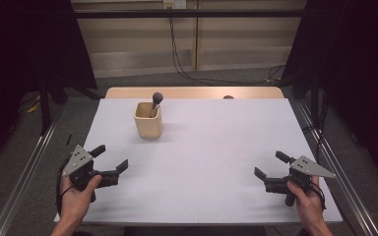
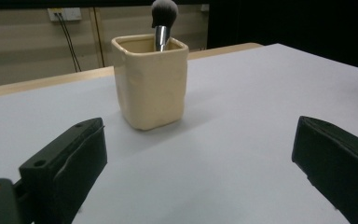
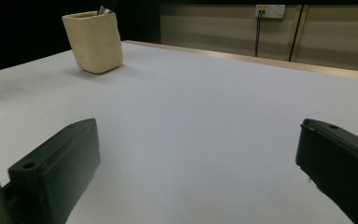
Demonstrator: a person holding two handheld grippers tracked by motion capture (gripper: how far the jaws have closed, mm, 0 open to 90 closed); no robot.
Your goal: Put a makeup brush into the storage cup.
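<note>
A cream square cup (image 1: 148, 122) stands upright on the white table (image 1: 206, 147), toward the back left. A makeup brush (image 1: 156, 101) with a dark fluffy head stands in it, head up. My left gripper (image 1: 110, 158) rests at the front left, jaws wide apart and empty, pointing toward the cup (image 2: 150, 81) and the brush (image 2: 163, 18) a short way ahead. My right gripper (image 1: 270, 164) sits at the front right, also open and empty, with the cup (image 3: 93, 42) far off to its upper left.
A wooden tabletop edge (image 1: 192, 92) shows beyond the white sheet, with a small dark object (image 1: 228, 97) on it. Metal rails (image 1: 24, 172) run along both sides of the table. Cables (image 1: 177, 54) hang down the back wall.
</note>
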